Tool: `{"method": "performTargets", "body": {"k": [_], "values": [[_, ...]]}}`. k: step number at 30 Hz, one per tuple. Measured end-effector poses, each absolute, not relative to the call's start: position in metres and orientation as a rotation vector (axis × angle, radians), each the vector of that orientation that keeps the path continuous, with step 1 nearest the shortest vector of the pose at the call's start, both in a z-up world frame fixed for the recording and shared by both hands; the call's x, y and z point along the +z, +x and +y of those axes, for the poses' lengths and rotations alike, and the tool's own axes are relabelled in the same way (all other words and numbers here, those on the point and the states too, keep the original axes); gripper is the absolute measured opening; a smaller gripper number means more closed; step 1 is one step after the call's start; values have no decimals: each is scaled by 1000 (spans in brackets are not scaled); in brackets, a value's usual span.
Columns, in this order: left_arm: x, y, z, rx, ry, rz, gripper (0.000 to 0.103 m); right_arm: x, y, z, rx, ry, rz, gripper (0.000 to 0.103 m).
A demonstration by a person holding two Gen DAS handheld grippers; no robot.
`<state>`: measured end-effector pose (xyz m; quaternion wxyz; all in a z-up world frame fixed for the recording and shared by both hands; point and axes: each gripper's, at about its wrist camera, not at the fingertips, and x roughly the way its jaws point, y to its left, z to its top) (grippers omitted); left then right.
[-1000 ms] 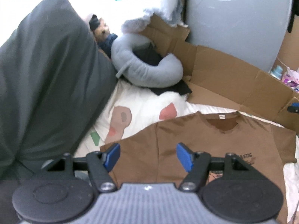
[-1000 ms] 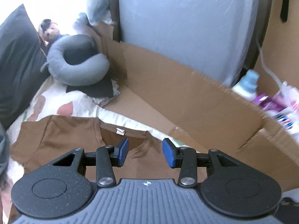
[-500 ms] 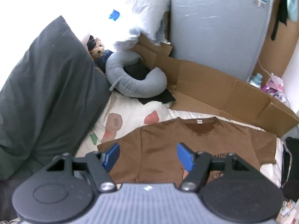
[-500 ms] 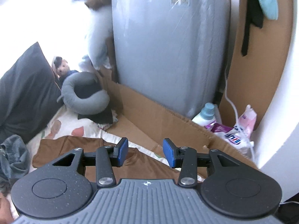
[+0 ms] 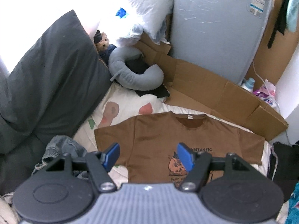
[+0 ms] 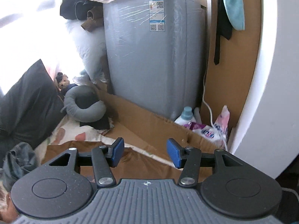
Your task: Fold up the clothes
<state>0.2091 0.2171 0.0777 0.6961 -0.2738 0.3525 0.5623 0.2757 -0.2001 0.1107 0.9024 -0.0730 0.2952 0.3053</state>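
In the left wrist view, the brown short-sleeved cotton T-shirt point(image 5: 158, 140) lies spread flat and face up across the lower middle of the frame, collar toward the top, both sleeves out to the sides, its printed picture partly hidden behind the tool; laid out like this on the white patterned bedsheet point(image 5: 129, 104), every edge is free to be taken for a fold. The left gripper point(image 5: 148, 155) hangs above the shirt's lower half with its blue pads wide apart and nothing between them, so it grips no cloth. A crumpled grey garment point(image 5: 59, 149) sits at lower left, just beside the shirt's sleeve, perhaps waiting its turn. A dark grey pillow point(image 5: 48, 80) fills the left side, and flattened brown cardboard point(image 5: 214, 91) runs along the shirt's far edge. In the right wrist view, the right gripper point(image 6: 145, 153) also stands wide and empty, raised and aimed at the grey plastic-wrapped washing machine point(image 6: 153, 56) in the upper middle; only a strip of the shirt shows at lower left, under its fingers.
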Motion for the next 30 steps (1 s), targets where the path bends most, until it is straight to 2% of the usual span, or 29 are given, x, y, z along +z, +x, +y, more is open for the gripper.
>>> {"method": "performTargets", "body": {"k": [8, 30], "values": [[76, 198, 200, 1239, -680, 737, 73, 117, 229, -228, 611, -93, 617, 67], [-1, 187, 133, 1168, -627, 794, 73, 29, 139, -316, 495, 111, 693, 68]]}}
